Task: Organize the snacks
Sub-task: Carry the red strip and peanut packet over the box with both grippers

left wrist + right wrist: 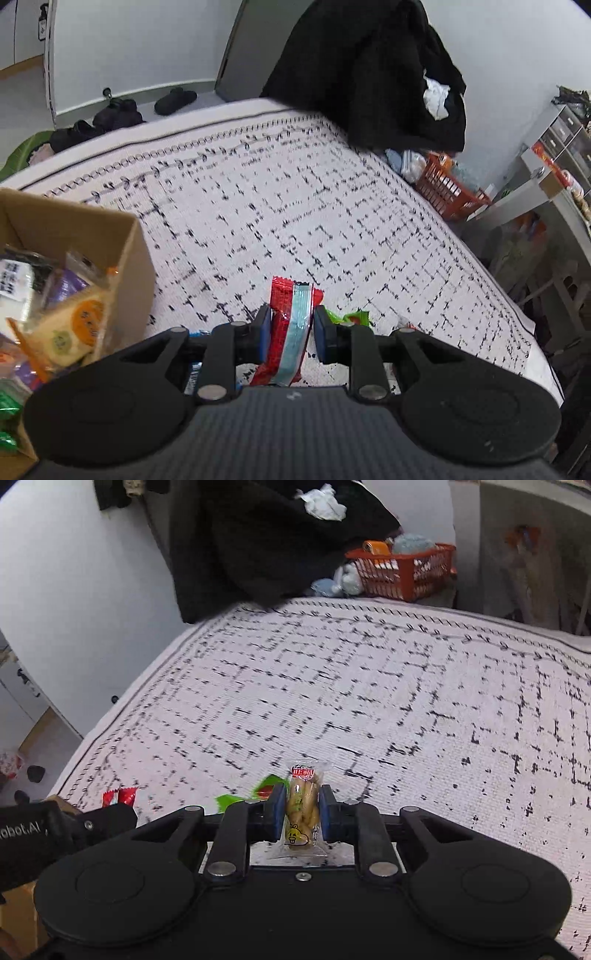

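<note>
Red snack packet (286,332) with pale blue stripe, text unreadable, clamped in left gripper (289,334) jaws above bed (295,206), beside cardboard box (70,229) at its left edge. Right gripper (303,810) jaws grasp clear packet (303,808) of yellow sticks with red label and cartoon face. Green wrapper (240,797) on bed.

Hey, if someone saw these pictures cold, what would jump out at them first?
Probably the two snacks held up over the white black-flecked bedspread: the left gripper pinches a red wrapper with a pale blue stripe, and the right gripper clamps a clear packet of yellow-brown sticks. Next, the open cardboard box crammed with snack packs at the left.
</note>
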Motion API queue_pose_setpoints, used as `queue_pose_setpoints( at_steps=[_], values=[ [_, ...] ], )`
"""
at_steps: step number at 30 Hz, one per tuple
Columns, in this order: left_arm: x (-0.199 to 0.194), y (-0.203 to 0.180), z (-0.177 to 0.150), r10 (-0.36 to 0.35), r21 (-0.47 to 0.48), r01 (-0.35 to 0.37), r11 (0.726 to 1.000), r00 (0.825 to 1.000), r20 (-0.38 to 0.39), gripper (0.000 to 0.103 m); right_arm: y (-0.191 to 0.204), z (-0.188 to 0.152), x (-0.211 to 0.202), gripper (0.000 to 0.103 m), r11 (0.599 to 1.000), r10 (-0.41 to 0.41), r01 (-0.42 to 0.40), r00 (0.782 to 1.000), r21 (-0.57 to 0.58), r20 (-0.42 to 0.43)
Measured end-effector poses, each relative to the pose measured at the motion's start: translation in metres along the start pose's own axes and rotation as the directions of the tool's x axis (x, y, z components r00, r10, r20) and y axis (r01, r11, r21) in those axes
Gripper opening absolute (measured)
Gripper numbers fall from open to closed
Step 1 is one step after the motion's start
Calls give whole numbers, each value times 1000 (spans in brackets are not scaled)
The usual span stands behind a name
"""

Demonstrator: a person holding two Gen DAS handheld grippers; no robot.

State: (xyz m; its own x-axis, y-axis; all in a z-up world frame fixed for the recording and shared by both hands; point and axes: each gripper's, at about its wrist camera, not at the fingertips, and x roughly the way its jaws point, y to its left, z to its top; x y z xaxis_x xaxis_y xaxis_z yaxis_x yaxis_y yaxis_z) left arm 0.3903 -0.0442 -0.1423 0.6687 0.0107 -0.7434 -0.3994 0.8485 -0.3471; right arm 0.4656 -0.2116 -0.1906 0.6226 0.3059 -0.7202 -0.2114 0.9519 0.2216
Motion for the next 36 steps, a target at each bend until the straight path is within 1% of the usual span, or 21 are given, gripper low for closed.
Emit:
queue_pose_setpoints(
  at_steps=[8, 19, 28, 36],
  values=[
    [-40, 8, 6, 30, -10, -30, 1000, 997, 65, 23, 19, 0, -24, 19, 998, 60, -58, 998, -39, 37],
    [-87, 43, 9, 111, -70, -102, 992, 985, 133, 23, 60, -7, -56, 19, 982, 161, -150, 983, -116, 88],
    [-121, 73, 9, 162, -113, -145, 983, 972, 168, 23, 92, -10, -76, 19, 962, 233, -212, 965, -170, 117],
    [-140, 97, 6, 187, -151, -162, 975, 967, 170, 23, 119, -20, -85, 19, 939, 292, -265, 951, -220, 99]
  ],
)
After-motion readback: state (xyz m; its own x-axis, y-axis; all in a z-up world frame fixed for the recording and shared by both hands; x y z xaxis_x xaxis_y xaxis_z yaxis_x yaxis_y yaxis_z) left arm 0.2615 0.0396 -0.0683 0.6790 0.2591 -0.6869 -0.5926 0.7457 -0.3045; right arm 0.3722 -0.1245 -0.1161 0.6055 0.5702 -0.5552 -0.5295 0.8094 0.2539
